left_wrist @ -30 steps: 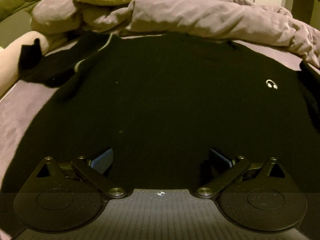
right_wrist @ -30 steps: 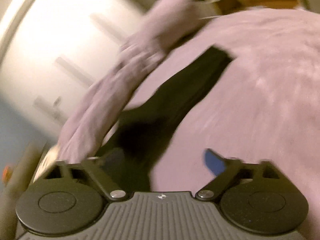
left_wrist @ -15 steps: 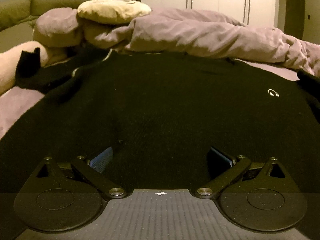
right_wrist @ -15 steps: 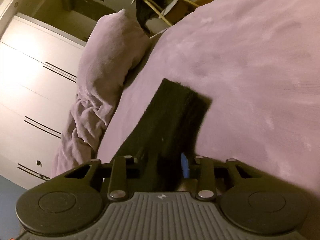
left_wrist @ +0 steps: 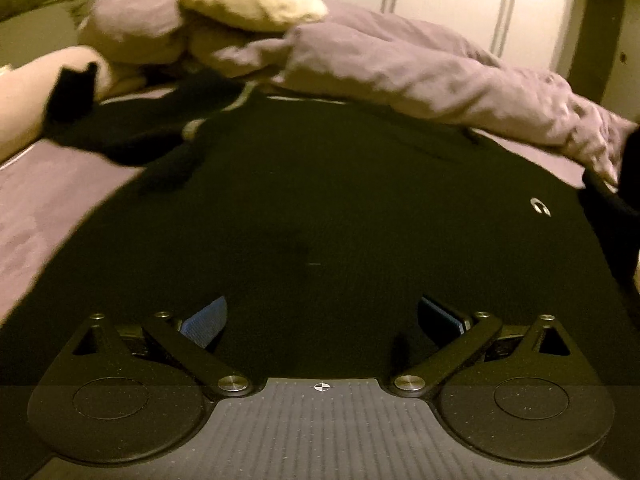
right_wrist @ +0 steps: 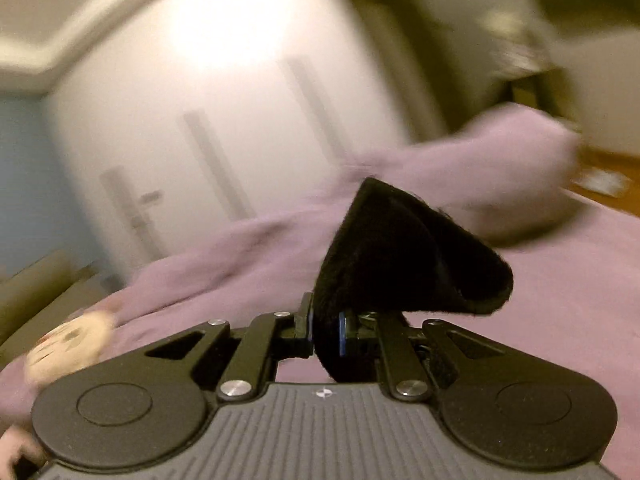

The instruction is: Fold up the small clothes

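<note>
Bedroom, dim warm light. Mauve bed sheet (left_wrist: 48, 200), rumpled duvet (left_wrist: 400, 68) along the far side, white wardrobe doors (right_wrist: 224, 92) behind. Black sweater (left_wrist: 320, 208) spread flat on the sheet, small white logo (left_wrist: 541, 206) toward its right side, one sleeve trailing off to the far left. Left gripper (left_wrist: 322, 312) hovers low over the sweater's near part, jaws wide apart, nothing between the blue pads; cloth fills the view just ahead of them. Right gripper (right_wrist: 325, 330) has just been closing and now pinches the black sleeve cuff (right_wrist: 404, 256); cuff stands up from between the pads, lifted off the sheet. Right view motion-blurred.
</note>
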Action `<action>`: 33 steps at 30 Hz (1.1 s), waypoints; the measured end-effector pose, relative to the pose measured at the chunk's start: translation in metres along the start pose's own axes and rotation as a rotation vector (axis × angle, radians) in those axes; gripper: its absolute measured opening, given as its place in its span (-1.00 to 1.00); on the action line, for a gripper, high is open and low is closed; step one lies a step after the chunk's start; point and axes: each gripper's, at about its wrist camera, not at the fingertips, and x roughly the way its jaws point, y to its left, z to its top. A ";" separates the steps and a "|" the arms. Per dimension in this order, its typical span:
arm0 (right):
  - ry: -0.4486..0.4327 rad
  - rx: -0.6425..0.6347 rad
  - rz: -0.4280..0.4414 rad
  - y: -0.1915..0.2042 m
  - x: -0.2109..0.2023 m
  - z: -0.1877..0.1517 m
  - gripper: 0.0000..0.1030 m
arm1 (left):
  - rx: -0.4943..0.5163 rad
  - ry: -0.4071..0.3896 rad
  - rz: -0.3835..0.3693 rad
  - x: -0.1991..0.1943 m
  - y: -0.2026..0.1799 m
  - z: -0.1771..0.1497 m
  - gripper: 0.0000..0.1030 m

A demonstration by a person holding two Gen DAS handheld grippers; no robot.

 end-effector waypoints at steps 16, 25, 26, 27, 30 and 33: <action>0.276 0.041 0.137 0.113 0.020 -0.178 -0.23 | -0.060 -0.057 0.075 -0.033 0.100 0.005 1.00; 0.185 0.475 -0.158 -0.063 -0.050 -0.172 -0.13 | -0.060 -0.004 -0.195 0.032 0.020 0.071 1.00; 0.196 0.499 -0.156 -0.071 -0.048 -0.176 -0.15 | -0.070 0.027 -0.209 0.047 0.009 0.078 1.00; 0.200 0.525 -0.146 -0.080 -0.047 -0.178 -0.17 | -0.081 0.053 -0.214 0.061 0.000 0.084 1.00; 0.185 0.580 -0.118 -0.096 -0.041 -0.185 -0.27 | -0.114 0.111 -0.201 0.097 -0.018 0.093 1.00; 0.168 0.643 -0.087 -0.099 -0.033 -0.190 -0.31 | -0.188 0.140 -0.191 0.120 -0.019 0.094 1.00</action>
